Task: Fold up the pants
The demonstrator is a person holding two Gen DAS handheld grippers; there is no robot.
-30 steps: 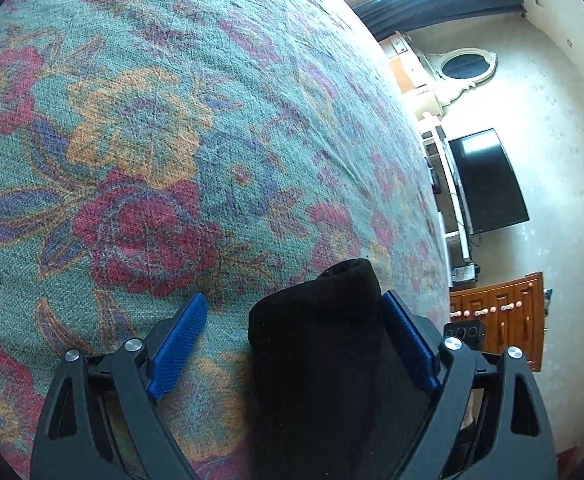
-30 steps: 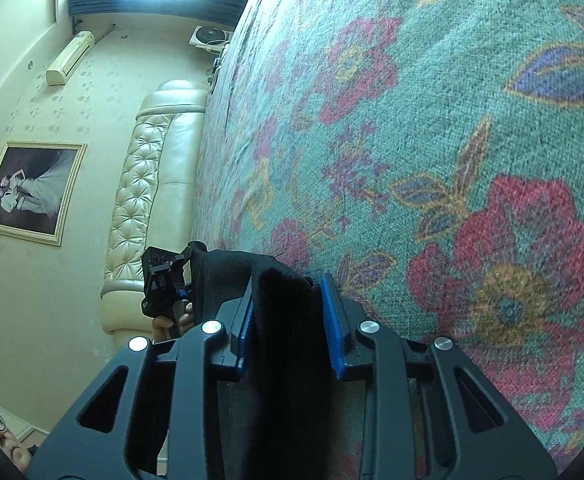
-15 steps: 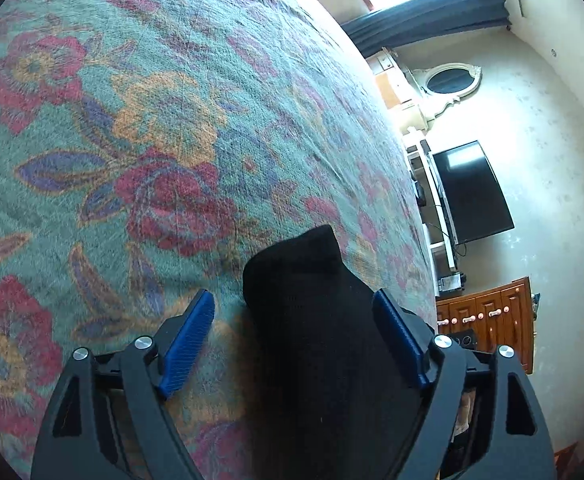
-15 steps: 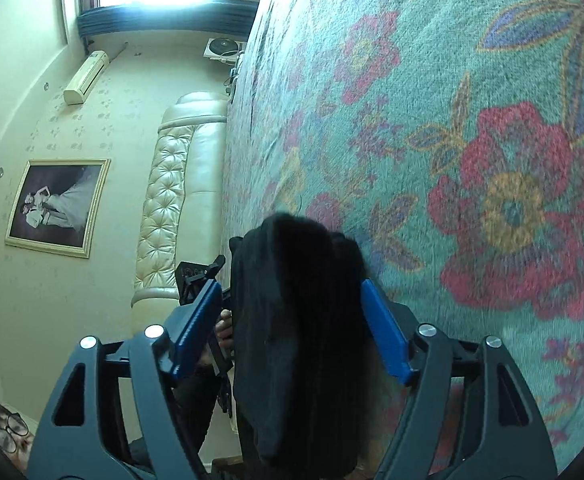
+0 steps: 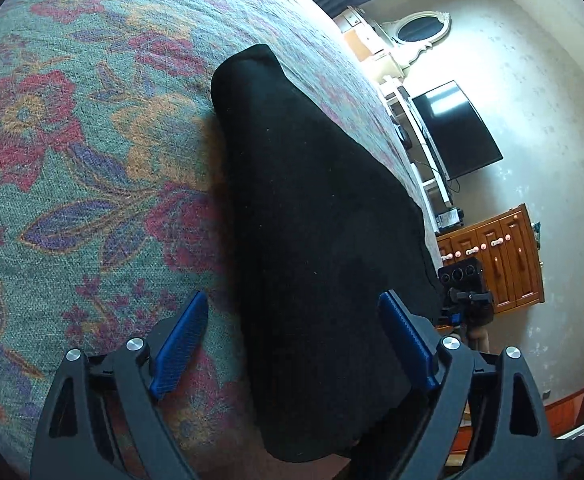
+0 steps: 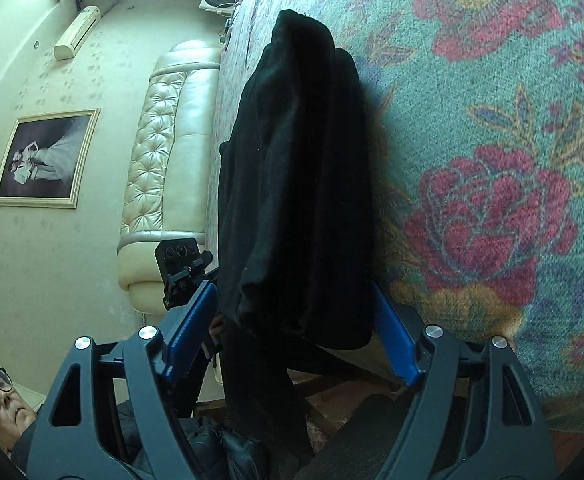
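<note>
Pulled back from the folded black pants [image 5: 312,216] on the floral bedspread [image 5: 71,152], left gripper [image 5: 292,344] and right gripper [image 6: 296,332] fingers just opened wide, gripping nothing; best withdrawn straight, without snagging cloth.

Pants: the black folded fabric pants [image 5: 312,216] lie on the floral woven bedspread [image 5: 91,152], near its edge.
Left gripper: the left gripper [image 5: 292,344] has its jaws either side of the near end of the pants, the left pad apart from the cloth.
Right gripper: the right gripper [image 6: 292,332] straddles the other end, which hangs over the bedspread's edge.
Beyond the bed: the flat black television [image 5: 456,130] stands above the wooden cabinet [image 5: 504,256] in the left wrist view.
Other side: the padded cream headboard [image 6: 163,160] lies beside the bed, the framed picture [image 6: 45,158] on the wall to its left.
</note>
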